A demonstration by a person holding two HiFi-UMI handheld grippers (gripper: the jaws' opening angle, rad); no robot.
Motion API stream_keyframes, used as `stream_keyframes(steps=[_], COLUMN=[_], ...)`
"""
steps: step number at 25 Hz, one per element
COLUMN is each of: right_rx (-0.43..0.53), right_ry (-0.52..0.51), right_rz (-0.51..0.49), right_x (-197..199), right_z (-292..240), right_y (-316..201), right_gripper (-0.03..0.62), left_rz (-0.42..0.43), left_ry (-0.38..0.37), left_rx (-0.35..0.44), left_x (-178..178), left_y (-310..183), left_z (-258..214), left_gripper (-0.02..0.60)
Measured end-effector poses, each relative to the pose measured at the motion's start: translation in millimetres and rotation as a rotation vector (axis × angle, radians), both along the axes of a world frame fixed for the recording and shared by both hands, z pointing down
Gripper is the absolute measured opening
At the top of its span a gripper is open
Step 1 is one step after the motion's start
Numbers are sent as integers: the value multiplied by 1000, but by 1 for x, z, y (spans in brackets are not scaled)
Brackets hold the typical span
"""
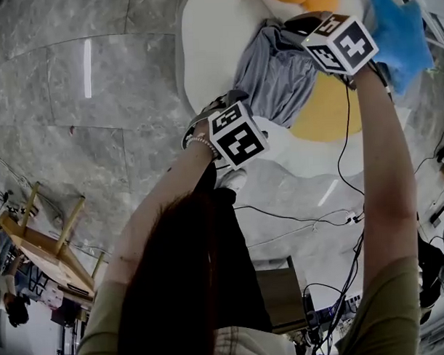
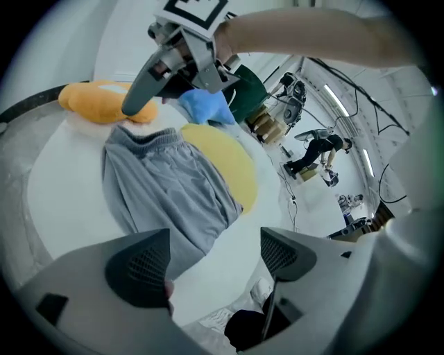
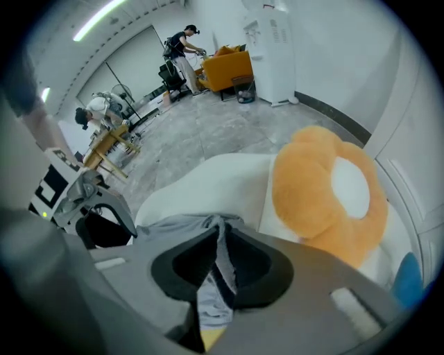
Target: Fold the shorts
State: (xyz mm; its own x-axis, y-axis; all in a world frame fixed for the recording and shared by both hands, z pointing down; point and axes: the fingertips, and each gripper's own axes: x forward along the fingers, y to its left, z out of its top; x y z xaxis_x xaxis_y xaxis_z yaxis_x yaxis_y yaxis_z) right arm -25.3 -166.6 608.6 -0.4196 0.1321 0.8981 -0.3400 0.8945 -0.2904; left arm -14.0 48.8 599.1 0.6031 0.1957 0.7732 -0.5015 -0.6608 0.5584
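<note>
Shorts (image 1: 276,73) grey, crumpled on white egg-shaped pad (image 1: 210,42) left of yellow yolk patch (image 1: 329,111), far waistband pinched in right gripper (image 3: 220,267), jaws nearly together on fabric; left gripper (image 2: 214,249) jaws wide apart, nothing gripped, at near hem.

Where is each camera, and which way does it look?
Head view: on the person's head, looking steeply down at the shorts on the white cushion; both arms show.
Left gripper view: on the left gripper, facing the shorts; its open fingers show.
Right gripper view: on the right gripper, facing the orange plush; its fingers pinch the shorts.
Shared: all three show the shorts.
</note>
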Motion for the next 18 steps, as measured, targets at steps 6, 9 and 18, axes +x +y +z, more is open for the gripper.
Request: stream_keyframes(steps=[6,9,18], right_rx=[-52,-140,-6], right_ry=[99,50,189], right_rz=[-74,-80,19], right_x=[53,51,75], right_z=[13,17,58], right_y=[46,75,36], right_gripper=[144,144,144], left_rz=[71,101,35], left_ry=[-28,-72,-94], left_rx=[53,33,22], left_x=[20,14,-5], left_y=[-17,-14,-20], left_z=[6,26,40], left_gripper=[396,396,396])
